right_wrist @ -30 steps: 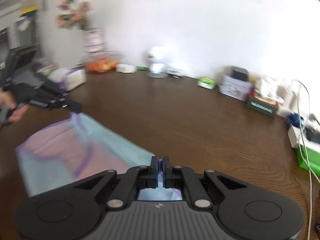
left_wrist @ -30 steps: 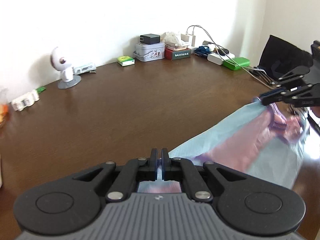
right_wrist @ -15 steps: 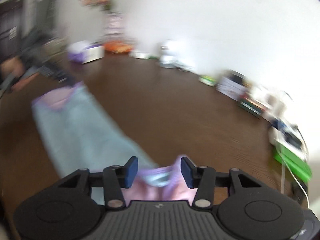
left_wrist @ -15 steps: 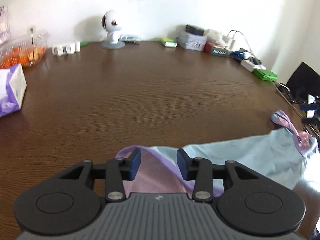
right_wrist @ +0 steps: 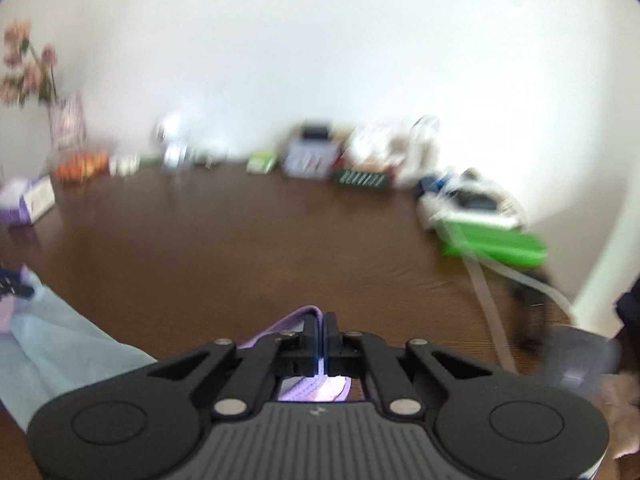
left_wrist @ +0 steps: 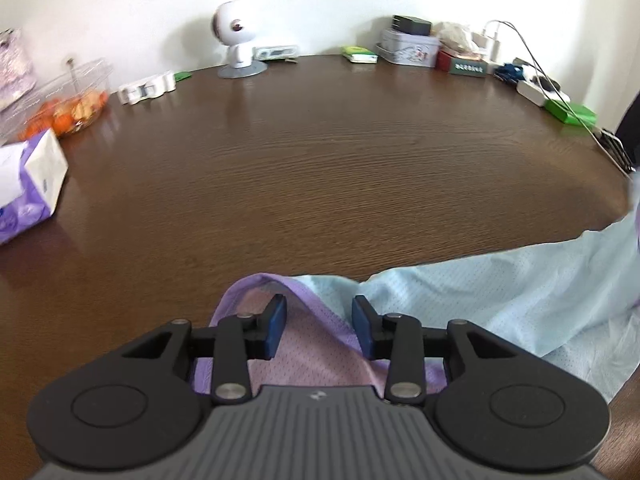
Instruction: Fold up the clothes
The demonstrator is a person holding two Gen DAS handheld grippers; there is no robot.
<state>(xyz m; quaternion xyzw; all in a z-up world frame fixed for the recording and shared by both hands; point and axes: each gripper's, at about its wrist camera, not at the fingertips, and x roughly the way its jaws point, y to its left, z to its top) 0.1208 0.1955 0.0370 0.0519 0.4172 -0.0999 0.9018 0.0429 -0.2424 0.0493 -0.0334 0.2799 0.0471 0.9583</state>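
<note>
**Garment stretched along the near table edge**

The dark wooden table [left_wrist: 320,168] carries the light blue garment [left_wrist: 500,300] along its near edge, purple trim showing. The left gripper [left_wrist: 319,328] hangs above the purple-edged end with its jaws parted, pads clear of the cloth. The right gripper [right_wrist: 320,344] has its jaws pinched together on the purple trim [right_wrist: 288,322] at the garment's other end.

Wrist views, low over table [left_wrist: 320,152], facing wall
</note>
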